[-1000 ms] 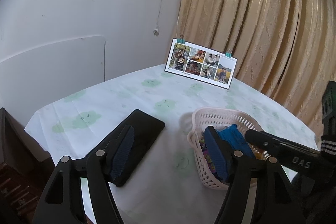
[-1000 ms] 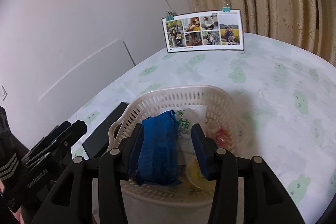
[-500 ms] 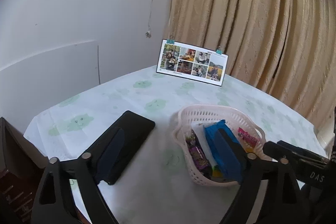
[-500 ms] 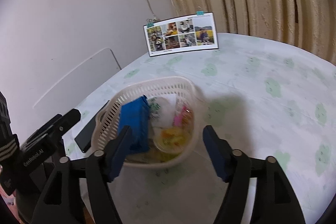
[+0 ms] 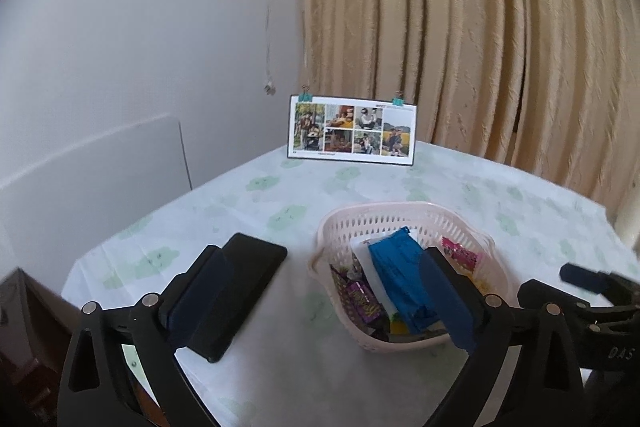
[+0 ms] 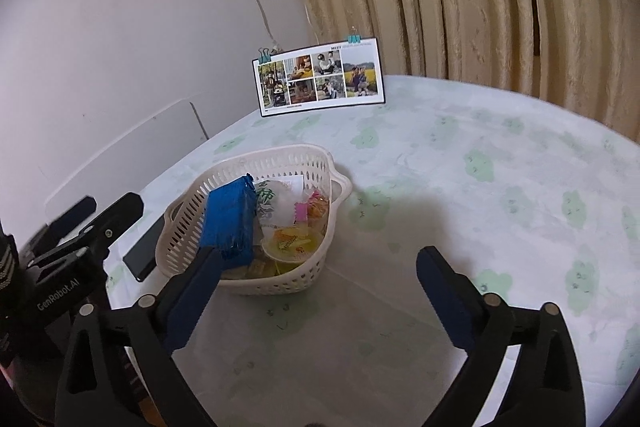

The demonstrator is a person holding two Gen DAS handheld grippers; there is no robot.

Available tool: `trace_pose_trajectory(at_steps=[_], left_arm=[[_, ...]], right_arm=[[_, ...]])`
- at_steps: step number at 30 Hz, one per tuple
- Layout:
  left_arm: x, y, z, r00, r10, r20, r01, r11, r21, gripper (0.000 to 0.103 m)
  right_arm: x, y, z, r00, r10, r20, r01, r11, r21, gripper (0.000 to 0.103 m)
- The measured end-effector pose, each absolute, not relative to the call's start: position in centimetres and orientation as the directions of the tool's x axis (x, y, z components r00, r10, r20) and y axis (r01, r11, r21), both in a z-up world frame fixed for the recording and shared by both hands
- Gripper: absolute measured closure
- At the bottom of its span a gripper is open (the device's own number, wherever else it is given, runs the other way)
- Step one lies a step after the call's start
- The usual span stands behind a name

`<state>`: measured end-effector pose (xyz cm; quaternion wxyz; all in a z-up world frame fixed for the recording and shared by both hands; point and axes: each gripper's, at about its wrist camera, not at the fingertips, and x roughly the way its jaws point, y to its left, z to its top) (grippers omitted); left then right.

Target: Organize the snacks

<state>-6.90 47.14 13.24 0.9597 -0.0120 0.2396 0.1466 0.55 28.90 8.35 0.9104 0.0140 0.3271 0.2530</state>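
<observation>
Both the left gripper (image 5: 320, 291) and right gripper (image 6: 318, 293) are hanging wide and empty while the blue foil snack packet (image 6: 231, 219) is lying in the white slotted plastic basket (image 6: 280, 287) just ahead of their fingertips, so withdrawing straight upward looks safest.

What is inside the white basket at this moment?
The basket holds a blue packet, a white packet with green print, a yellow jelly cup, pink wrappers and a purple one. Anything beneath is covered.
</observation>
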Motion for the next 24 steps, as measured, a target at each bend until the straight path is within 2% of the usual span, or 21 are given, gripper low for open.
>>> trace_pose_trajectory(at_steps=[6, 24], left_arm=[[-7.1, 45.6, 13.5, 0.85, 0.284, -0.444, -0.258, 0.959, 0.121, 0.004], [-7.0, 45.9, 13.2, 0.836, 0.313, -0.451, -0.284, 0.95, 0.131, 0.003]], right_arm=[[-0.4, 29.2, 8.8, 0.683, 0.443, -0.581, -0.452, 0.881, 0.14, 0.0], [-0.7, 30.9, 8.0, 0.668, 0.412, -0.619, -0.486, 0.872, 0.056, 0.0]])
